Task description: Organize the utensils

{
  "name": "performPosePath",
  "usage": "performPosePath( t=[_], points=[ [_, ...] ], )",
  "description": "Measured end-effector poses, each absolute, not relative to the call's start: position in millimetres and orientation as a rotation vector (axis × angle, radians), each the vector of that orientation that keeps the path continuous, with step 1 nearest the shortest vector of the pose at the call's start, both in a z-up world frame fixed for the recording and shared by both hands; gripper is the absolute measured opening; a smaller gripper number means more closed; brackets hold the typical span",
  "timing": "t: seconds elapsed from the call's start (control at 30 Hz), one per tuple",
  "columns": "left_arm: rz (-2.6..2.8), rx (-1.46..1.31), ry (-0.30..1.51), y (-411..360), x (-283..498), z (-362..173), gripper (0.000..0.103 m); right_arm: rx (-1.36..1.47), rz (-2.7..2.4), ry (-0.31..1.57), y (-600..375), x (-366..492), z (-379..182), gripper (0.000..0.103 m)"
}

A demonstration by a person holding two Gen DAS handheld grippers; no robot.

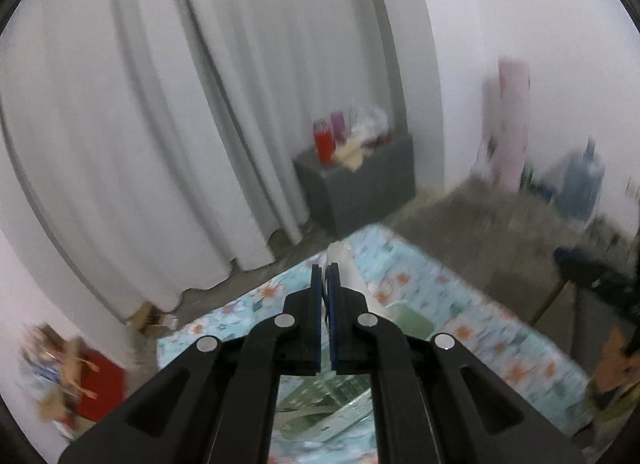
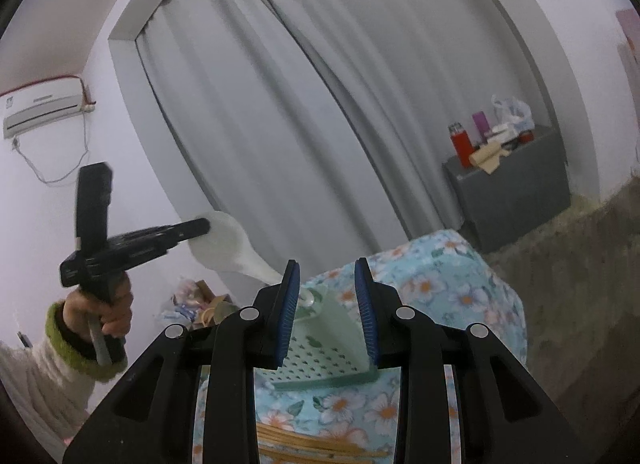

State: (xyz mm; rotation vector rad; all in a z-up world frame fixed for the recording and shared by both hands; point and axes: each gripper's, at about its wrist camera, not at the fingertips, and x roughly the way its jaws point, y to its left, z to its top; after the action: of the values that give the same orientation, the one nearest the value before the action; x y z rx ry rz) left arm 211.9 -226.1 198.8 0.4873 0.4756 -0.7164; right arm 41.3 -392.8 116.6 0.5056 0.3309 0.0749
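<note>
No text, label or number is legible anywhere.

Left gripper (image 1: 325, 276): matte black linkage arms, round silver pivot pins showing at each joint, blue ribbed pads (image 1: 333, 304) lining both fingers. Right gripper (image 2: 326, 272): same black frame, same silver pins, blue ribbed pads (image 2: 289, 304) facing inward. Left of right gripper, hand (image 2: 114, 304) showing at black pistol-style handle; person wearing fuzzy cream sleeve (image 2: 36, 380) ending in green cuff (image 2: 74, 348).
</note>
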Motion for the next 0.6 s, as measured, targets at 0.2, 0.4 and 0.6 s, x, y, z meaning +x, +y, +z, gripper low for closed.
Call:
performPosePath(
  t=[0.2,0.4,0.6],
  points=[
    [-0.667,0.644,0.555,-268.9,227.7,173.4,0.003,0.541,0.081,0.336,-401.1,29.1,108.6,0.029],
    [-0.720,0.529,0.663,-282.5,239.9,165.5,0.025,0.563,0.092,0.360,-403.2,22.8,100.9,0.029],
    [-0.724,0.381,0.560,-265.1,227.4,187.1,0.060,0.596,0.119,0.406,-399.8,19.8,88.9,0.029]
  ],
)
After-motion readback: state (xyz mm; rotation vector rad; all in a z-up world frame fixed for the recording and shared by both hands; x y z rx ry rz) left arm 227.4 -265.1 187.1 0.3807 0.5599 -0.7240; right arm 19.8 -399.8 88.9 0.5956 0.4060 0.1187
